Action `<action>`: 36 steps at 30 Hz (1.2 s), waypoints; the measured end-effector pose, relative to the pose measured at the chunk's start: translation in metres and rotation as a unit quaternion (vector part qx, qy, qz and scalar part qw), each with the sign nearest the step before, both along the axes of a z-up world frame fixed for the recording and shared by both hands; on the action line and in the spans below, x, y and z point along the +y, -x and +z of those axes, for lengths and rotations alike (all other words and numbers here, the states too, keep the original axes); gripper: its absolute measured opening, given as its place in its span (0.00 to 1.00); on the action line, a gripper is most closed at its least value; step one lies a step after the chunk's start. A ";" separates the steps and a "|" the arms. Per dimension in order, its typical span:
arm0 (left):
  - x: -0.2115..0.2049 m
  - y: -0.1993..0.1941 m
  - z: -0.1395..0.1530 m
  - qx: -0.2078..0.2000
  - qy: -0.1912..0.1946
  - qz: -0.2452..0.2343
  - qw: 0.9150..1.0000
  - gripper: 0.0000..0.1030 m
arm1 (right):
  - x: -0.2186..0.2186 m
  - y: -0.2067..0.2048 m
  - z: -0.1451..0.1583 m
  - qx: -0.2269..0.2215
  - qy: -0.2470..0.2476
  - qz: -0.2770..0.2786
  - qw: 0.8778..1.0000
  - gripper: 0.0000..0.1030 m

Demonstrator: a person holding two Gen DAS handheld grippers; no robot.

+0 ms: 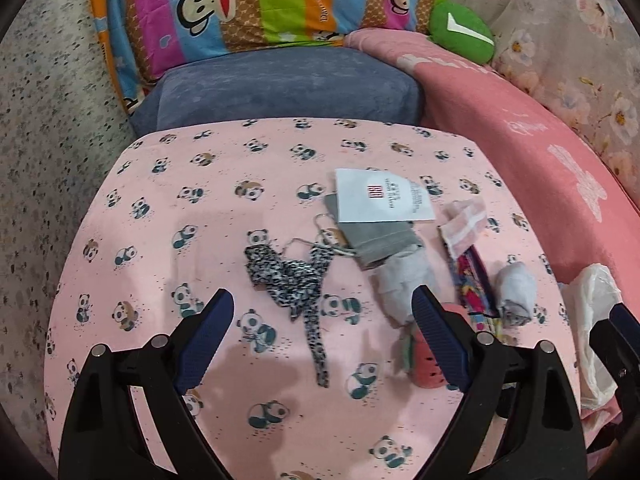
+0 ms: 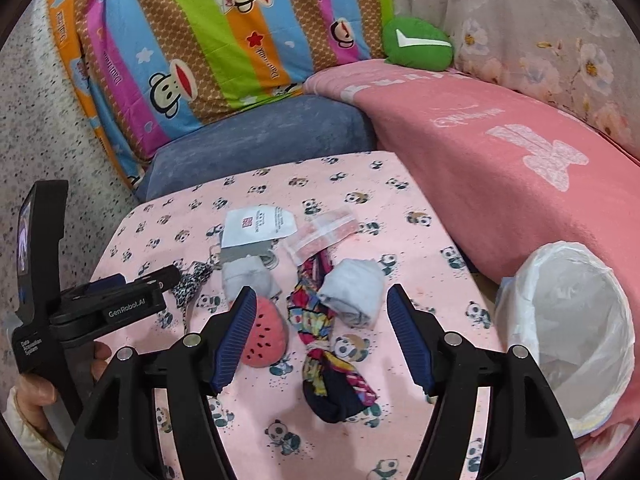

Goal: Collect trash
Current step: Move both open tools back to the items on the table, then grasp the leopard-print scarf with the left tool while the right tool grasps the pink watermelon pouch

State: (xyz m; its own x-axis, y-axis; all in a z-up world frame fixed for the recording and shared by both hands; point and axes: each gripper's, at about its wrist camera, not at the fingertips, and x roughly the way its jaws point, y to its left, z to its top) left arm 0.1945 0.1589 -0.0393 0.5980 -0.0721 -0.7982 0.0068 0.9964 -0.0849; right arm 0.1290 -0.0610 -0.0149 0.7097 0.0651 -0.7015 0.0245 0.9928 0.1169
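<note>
Hovering wide open, gripping nothing, over a panda-print cloth [image 2: 420, 240]: right gripper [image 2: 322, 336] and left gripper [image 1: 322, 340]. Lying among rolled socks: a white paper tag [image 2: 256, 226], a clear plastic wrapper [image 2: 324, 236], likely the trash. Waiting just off the cloth's right edge: a bag-lined bin [image 2: 568, 320]. Risking, by judgement: pinching the grey sock [image 2: 352, 296] or patterned sock [image 2: 316, 312] instead of the flat wrapper, or snagging cloth while scraping up thin paper.

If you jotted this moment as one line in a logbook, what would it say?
left gripper: jaws open, empty, above panda cloth | right gripper: jaws open, empty | white paper tag: untouched | bin bag: beside table
</note>
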 end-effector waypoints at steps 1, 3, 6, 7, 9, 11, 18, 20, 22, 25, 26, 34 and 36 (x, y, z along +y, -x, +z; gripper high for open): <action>0.006 -0.002 -0.004 0.005 -0.004 0.007 1.000 0.84 | 0.008 -0.003 -0.006 0.006 0.001 0.007 1.000 0.64; 0.017 -0.008 -0.011 0.016 -0.010 0.020 1.000 0.84 | 0.021 -0.010 -0.017 0.017 0.003 0.020 1.000 0.64; 0.031 -0.017 -0.024 0.036 -0.018 0.035 0.999 0.84 | 0.040 -0.022 -0.033 0.034 0.007 0.036 0.999 0.64; 0.034 -0.020 -0.028 0.043 -0.017 0.037 0.998 0.84 | 0.044 -0.025 -0.038 0.039 0.008 0.040 0.998 0.64; 0.040 -0.025 -0.035 0.051 -0.014 0.041 0.998 0.84 | 0.051 -0.031 -0.047 0.049 0.007 0.047 0.998 0.64; 0.042 -0.029 -0.039 0.050 -0.015 0.038 0.998 0.84 | 0.057 -0.037 -0.058 0.062 0.003 0.051 0.997 0.64; 0.041 -0.049 -0.056 0.068 0.014 0.029 0.997 0.84 | 0.067 -0.054 -0.083 0.089 0.001 0.056 0.995 0.64; 0.040 -0.052 -0.061 0.074 0.021 0.029 0.997 0.82 | 0.068 -0.058 -0.089 0.095 0.000 0.054 0.994 0.64; 0.039 -0.055 -0.066 0.081 0.030 0.029 0.996 0.77 | 0.068 -0.061 -0.094 0.101 -0.006 0.053 0.993 0.64; 0.039 -0.057 -0.071 0.089 0.044 0.029 0.995 0.62 | 0.069 -0.064 -0.099 0.107 -0.011 0.053 0.993 0.64; 0.038 -0.056 -0.070 0.085 0.043 0.030 0.995 0.58 | 0.069 -0.064 -0.100 0.110 -0.014 0.056 0.992 0.62; 0.038 -0.045 -0.061 0.084 0.054 0.023 0.995 0.09 | 0.070 -0.054 -0.088 0.095 -0.022 0.067 0.993 0.47; 0.037 -0.040 -0.054 0.079 0.059 0.021 0.995 0.09 | 0.068 -0.049 -0.078 0.082 -0.023 0.067 0.994 0.47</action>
